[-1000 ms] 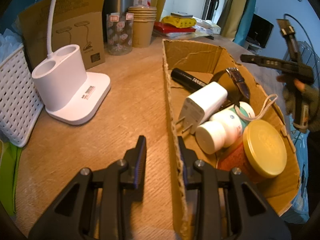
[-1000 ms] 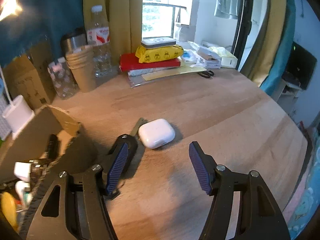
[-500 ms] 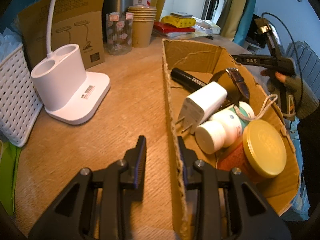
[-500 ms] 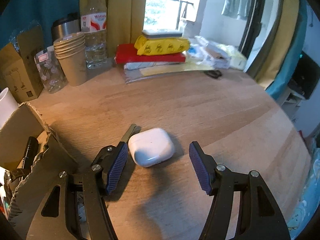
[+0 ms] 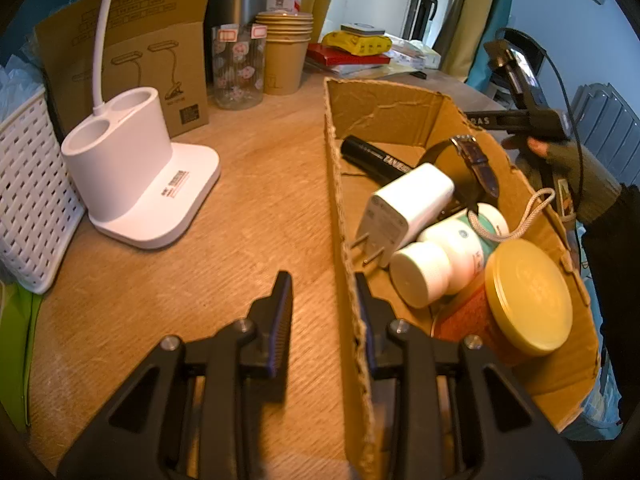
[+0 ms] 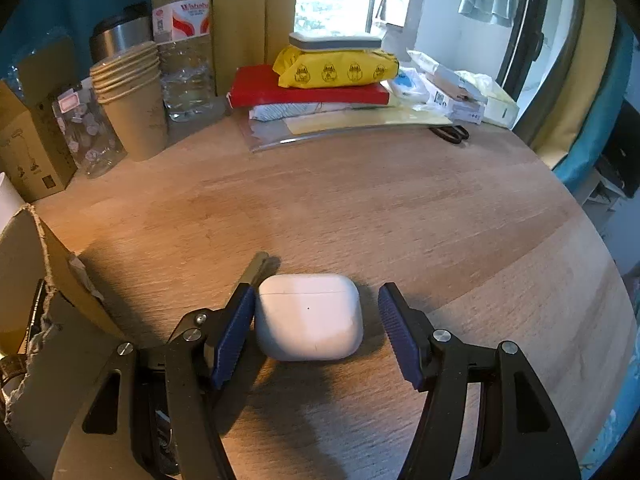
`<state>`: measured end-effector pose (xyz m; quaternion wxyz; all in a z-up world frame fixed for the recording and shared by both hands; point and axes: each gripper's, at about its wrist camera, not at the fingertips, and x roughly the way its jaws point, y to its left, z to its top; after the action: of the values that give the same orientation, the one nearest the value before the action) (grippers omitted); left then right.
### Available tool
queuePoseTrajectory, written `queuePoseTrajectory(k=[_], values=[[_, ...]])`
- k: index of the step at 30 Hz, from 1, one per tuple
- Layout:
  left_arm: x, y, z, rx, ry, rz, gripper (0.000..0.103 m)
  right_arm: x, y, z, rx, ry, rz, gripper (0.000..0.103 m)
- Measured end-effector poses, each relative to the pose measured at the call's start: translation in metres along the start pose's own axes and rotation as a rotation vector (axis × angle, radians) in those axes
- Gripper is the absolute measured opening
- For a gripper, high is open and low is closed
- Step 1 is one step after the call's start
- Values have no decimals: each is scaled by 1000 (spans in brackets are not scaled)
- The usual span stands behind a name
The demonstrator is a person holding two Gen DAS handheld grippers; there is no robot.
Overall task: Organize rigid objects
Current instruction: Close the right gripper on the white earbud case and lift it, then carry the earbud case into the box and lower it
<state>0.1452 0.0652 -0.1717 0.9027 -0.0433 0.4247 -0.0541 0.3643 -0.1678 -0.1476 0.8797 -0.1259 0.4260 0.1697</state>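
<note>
**Earbud case bracketed, grip not yet made**

The counter (image 6: pixel 400 208) filled most of the right wrist view, and the cardboard box (image 5: pixel 384 120) took the right half of the left wrist view, already crowded with a gold-lidded jar (image 5: pixel 528 296), white bottles, a white charger (image 5: pixel 404 208), a black marker and a watch. The left tool (image 5: pixel 324 304) straddled the box's near wall at lower centre, its pads narrowly parted either side of the cardboard; whether they pinched it I could not tell. If that hold was loose, the box could probably slide when something dropped in.

The right tool (image 6: pixel 320 328) stood open at lower centre of its view. The white earbud case (image 6: pixel 309 316) lay on the counter between its pads, touching or nearly touching the left one, with a gap on the right. Closing off-centre might shove the smooth, rounded case sideways or squirt it forward. A thin metal piece (image 6: pixel 256 266) lay just beyond the left pad and could get snagged.
</note>
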Motion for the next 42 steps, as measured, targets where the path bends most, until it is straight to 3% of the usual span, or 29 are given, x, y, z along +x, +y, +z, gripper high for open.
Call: queuePoseTrajectory(k=[5, 8, 17, 42], values=[[0, -1, -1, -1, 1, -3, 32, 3, -3, -3, 41, 9, 5, 67], [1, -1, 0, -2, 2, -6, 32, 3, -5, -5, 60, -1, 13, 57], [1, 0, 0, -3, 3, -9, 32, -6, -3, -11, 82, -2, 14, 57], [1, 2, 1, -1, 3, -8, 32, -98, 42, -49, 64, -73, 18, 57]])
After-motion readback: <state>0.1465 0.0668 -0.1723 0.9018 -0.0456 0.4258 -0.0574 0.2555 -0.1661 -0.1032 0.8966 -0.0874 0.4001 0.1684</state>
